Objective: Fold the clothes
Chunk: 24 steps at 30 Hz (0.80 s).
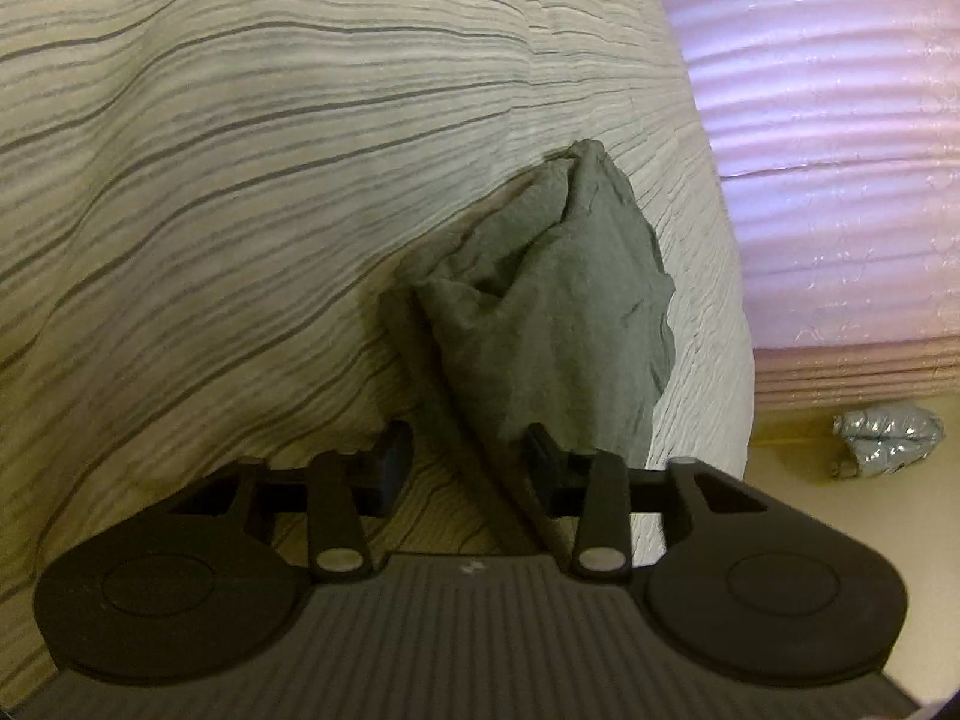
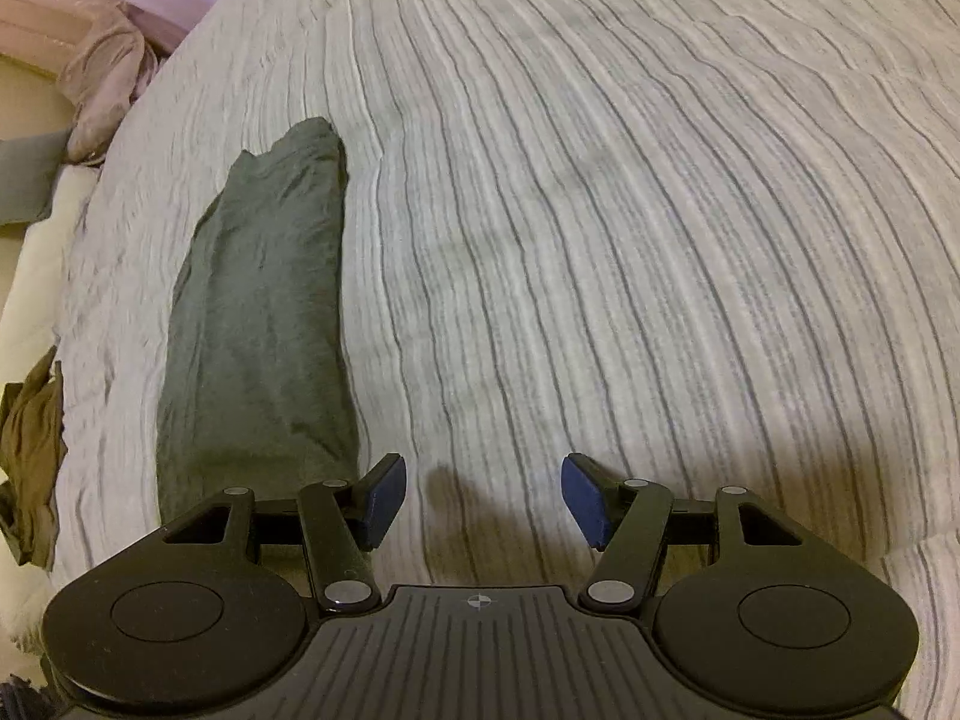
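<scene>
The left gripper (image 1: 462,474) has its jaws spread apart, and the grey-green garment (image 1: 540,312) lies bunched between and ahead of them, one edge running down past the right-hand jaw; I cannot tell whether any cloth is actually pinched, but the gap looks too wide for a hold. The right gripper (image 2: 483,501) hangs released over bare bed cover (image 2: 600,210), with the same garment (image 2: 264,312) stretched as a long narrow band just off its left jaw and running away ahead of it. My worry is that band coming undone: it is soft, limp knit, loosely creased, and a pull from one end alone would likely slide the layers apart or drag it askew. The cover beneath is crinkled, striped in thin dark lines and puffy, so it gives under pressure and a jaw could easily catch it along with the shirt. Beyond the bed's edge, far left of the right jaws, a pinkish cloth (image 2: 105,84) and a brown one (image 2: 30,456) lie heaped.
</scene>
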Motion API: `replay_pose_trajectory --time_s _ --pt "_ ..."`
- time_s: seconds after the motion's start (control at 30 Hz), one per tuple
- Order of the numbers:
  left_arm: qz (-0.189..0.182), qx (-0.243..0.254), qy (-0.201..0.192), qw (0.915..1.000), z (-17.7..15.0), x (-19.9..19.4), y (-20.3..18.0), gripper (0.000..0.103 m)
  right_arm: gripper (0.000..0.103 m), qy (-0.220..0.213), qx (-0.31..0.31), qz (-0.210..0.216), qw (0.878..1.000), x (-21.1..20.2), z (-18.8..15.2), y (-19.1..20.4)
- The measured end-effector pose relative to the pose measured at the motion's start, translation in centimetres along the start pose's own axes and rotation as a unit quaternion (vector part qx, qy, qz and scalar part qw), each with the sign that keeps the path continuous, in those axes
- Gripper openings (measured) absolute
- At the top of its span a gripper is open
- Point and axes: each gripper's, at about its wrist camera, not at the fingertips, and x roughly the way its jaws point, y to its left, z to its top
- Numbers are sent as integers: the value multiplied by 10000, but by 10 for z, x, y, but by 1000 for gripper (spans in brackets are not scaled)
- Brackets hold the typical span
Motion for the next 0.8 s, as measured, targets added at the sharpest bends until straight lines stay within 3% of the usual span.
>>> replay_pose_trajectory --time_s 0.1,0.2,0.3,0.37,0.43,0.5,0.53,0.57,0.67,0.8 --pt "-14 434 -29 9991 12 -2 -12 1 61 -6 -96 -27 10000 2 2 5" --pt "-33 1166 -91 9931 31 -27 -33 1 61 -32 -149 -84 9998 1 7 5" --pt "269 2065 -311 9776 57 -60 -50 1 61 -41 -159 -131 9998 -1 13 3" --pt "547 2411 -332 9684 75 -69 -48 1 61 -13 -205 -124 9997 -1 16 3" --pt "639 2101 -13 9756 91 -62 -34 2 61 21 -283 -83 9996 1 20 4" --pt "580 1542 -27 9863 96 -57 -19 10 61 10 -325 54 9995 6 25 9" --pt "486 1202 -131 9915 96 -57 -11 24 61 -10 -293 198 9994 10 30 13" --pt "387 832 -278 9954 94 -58 -4 32 61 -53 -238 380 9990 12 34 16" --pt "126 -43 -538 9985 81 -63 14 32 61 -159 -56 953 9953 23 49 22" --pt "135 -207 -388 9989 55 -57 15 33 61 -88 280 1527 9878 52 73 24"
